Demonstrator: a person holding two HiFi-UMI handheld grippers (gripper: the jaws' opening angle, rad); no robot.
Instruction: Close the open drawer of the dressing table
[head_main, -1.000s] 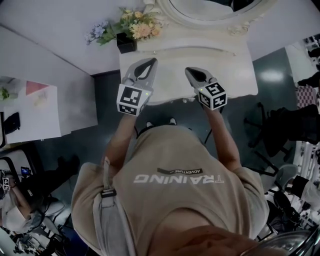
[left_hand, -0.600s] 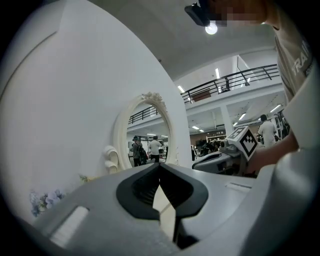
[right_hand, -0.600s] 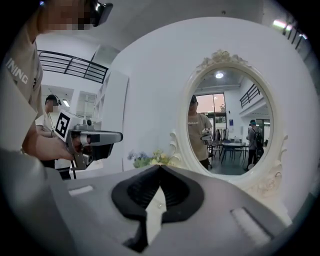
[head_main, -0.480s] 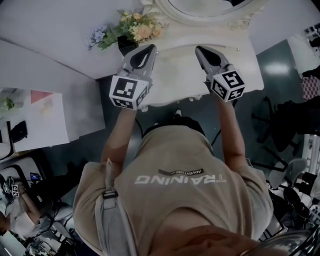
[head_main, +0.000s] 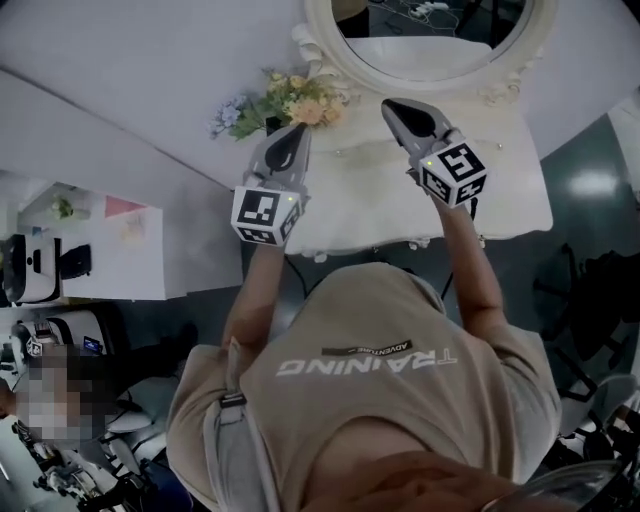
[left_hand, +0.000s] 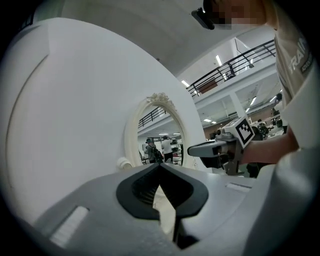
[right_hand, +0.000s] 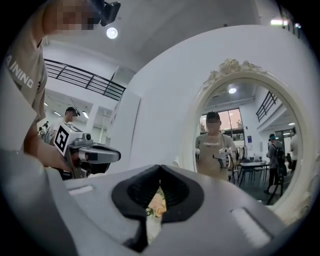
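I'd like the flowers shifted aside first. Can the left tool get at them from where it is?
Probably yes. The left tool hangs over the dressing table, close beside the flowers, and nothing shows between them. Its jaws are shut, so they would need to open first.

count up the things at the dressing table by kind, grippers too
grippers: 2, the left gripper and the right gripper, both shut and empty
dressing table: 1
oval mirror: 1
flower bunch: 1
total: 5
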